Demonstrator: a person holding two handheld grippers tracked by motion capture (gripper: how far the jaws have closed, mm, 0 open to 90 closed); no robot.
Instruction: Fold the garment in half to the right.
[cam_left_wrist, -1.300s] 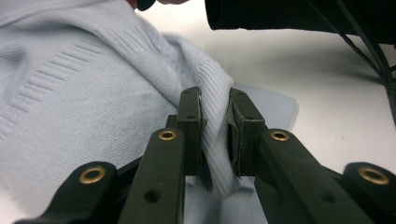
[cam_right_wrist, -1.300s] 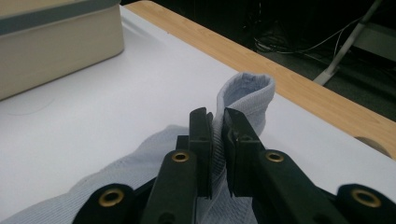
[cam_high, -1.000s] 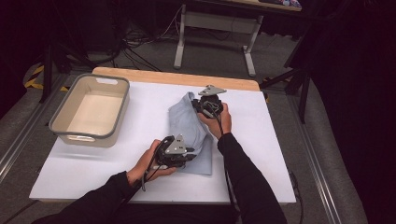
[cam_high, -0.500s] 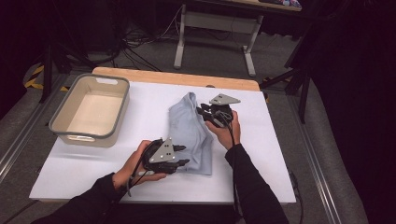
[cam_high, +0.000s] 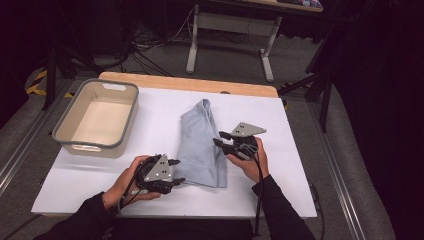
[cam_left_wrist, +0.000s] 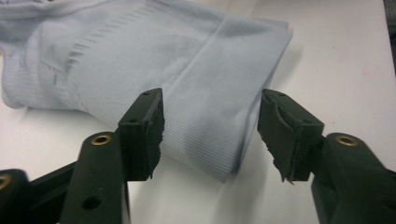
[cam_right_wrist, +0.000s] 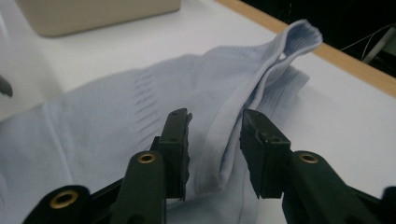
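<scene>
We see the folded pale-blue ribbed knit garment (cam_high: 202, 145) lying mid white counter (cam_high: 300, 150). Left claw (cam_high: 176, 171) at its 7 o'clock corner, right claw (cam_high: 220, 138) at its 3 o'clock edge. Both claws' jaws just been opening; now part open, pads off cloth, nothing gripped. Beige plastic tub w/ grey rim (cam_high: 65, 127) at 10 o'clock.
</scene>
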